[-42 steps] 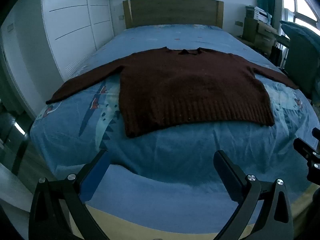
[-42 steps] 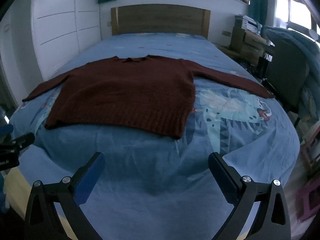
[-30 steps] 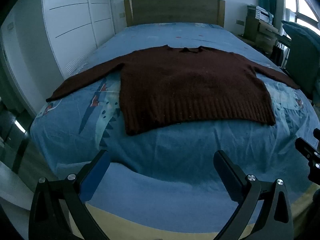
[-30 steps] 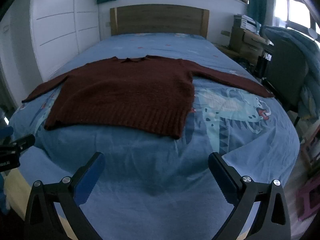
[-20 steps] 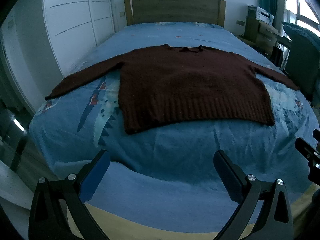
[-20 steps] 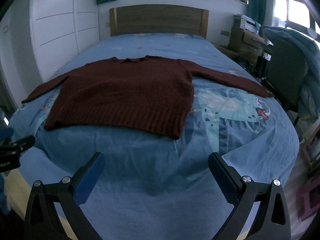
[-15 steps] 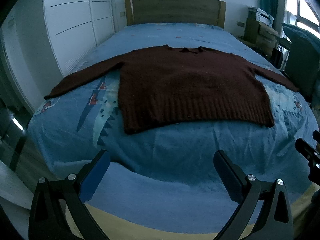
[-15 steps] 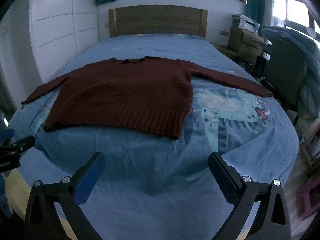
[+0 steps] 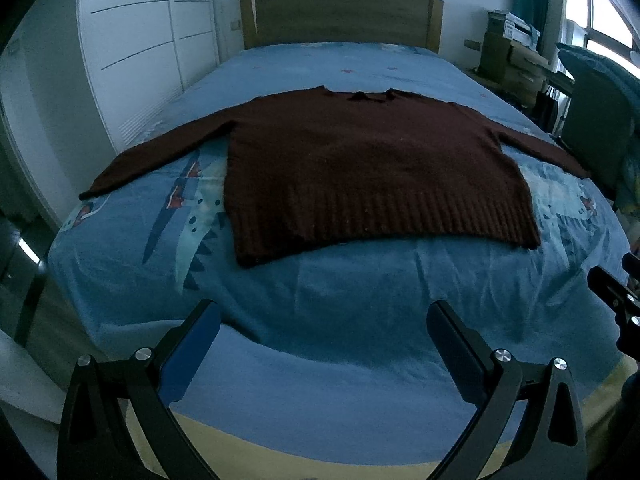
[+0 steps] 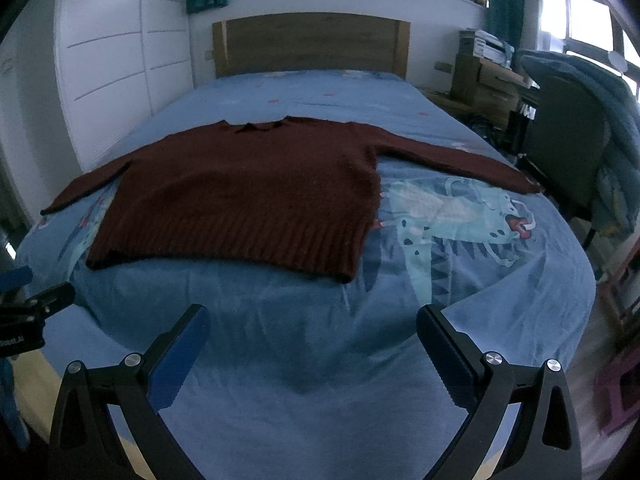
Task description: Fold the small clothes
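Note:
A dark red knitted sweater (image 9: 368, 172) lies flat on the blue bed sheet (image 9: 360, 296), front up, both sleeves spread out, ribbed hem toward me. It also shows in the right wrist view (image 10: 248, 200). My left gripper (image 9: 322, 312) is open and empty, held above the foot of the bed, short of the hem. My right gripper (image 10: 312, 320) is open and empty, also short of the hem, toward the sweater's right corner. Each gripper shows at the edge of the other's view.
A wooden headboard (image 9: 340, 16) stands at the far end. White wardrobe doors (image 9: 132, 52) line the left side. A dark chair (image 10: 568, 140) with a blue cover and a desk with boxes (image 10: 488, 76) stand at the right of the bed.
Both grippers have drifted slightly; the sweater sits a little nearer in view. Nothing was grasped and the sweater has not moved.

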Demonstrator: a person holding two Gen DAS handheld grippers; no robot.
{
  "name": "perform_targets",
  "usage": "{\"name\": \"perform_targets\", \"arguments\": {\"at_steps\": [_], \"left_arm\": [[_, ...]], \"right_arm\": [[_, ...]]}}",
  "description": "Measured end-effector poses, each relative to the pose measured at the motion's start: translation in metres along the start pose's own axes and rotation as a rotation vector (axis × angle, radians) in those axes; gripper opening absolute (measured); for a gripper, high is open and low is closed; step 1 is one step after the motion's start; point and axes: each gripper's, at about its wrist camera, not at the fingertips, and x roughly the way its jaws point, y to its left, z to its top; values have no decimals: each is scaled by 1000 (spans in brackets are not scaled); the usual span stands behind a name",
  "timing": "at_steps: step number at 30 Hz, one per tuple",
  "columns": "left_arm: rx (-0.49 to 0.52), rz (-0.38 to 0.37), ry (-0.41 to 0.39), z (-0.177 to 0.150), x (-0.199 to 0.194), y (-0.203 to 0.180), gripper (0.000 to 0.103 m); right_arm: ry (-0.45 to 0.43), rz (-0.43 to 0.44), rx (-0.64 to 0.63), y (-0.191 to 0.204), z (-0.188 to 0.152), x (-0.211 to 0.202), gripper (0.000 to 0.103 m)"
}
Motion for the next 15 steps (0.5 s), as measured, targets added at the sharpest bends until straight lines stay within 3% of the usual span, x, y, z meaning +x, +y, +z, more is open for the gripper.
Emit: {"name": "perform_targets", "arguments": {"at_steps": [15], "left_arm": [[1,-2,-29,7,-1,4,102]], "right_arm": [[-11,4,28,-5,7,-5,103]]}}
